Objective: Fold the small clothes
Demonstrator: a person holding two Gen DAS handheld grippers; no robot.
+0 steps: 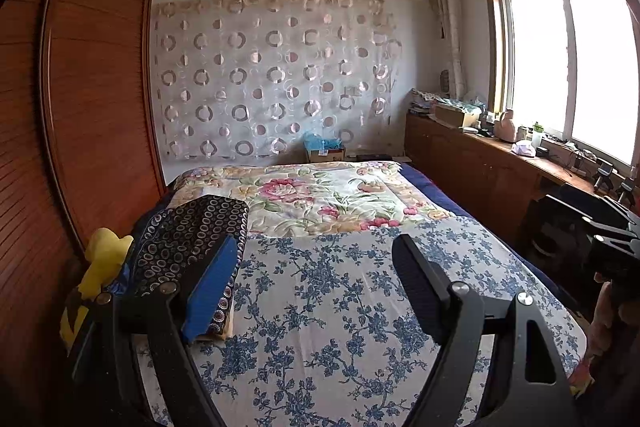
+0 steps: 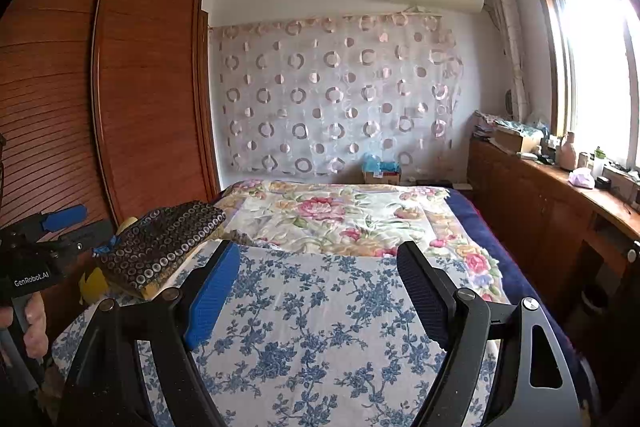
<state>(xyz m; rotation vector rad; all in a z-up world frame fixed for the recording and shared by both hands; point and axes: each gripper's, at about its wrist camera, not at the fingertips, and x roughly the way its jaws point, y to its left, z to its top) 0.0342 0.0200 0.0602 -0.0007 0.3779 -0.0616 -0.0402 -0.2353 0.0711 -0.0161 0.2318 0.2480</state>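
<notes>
A folded dark garment with a ring pattern (image 1: 200,235) (image 2: 160,243) lies at the left edge of the bed, on the blue-flowered sheet (image 1: 340,307) (image 2: 320,327). My left gripper (image 1: 316,241) hovers over the sheet just right of that garment, open, with nothing between its blue and black fingers. My right gripper (image 2: 320,249) is also open and empty, above the middle of the sheet. The left gripper (image 2: 80,225) shows at the left of the right wrist view, held by a hand (image 2: 32,327). The right gripper (image 1: 564,211) shows at the right edge of the left wrist view.
A pink-flowered quilt (image 1: 320,195) covers the far half of the bed. A wooden wardrobe (image 1: 92,87) stands close on the left, with a yellow item (image 1: 104,259) wedged beside the bed. A cluttered wooden cabinet (image 1: 480,167) runs under the window on the right.
</notes>
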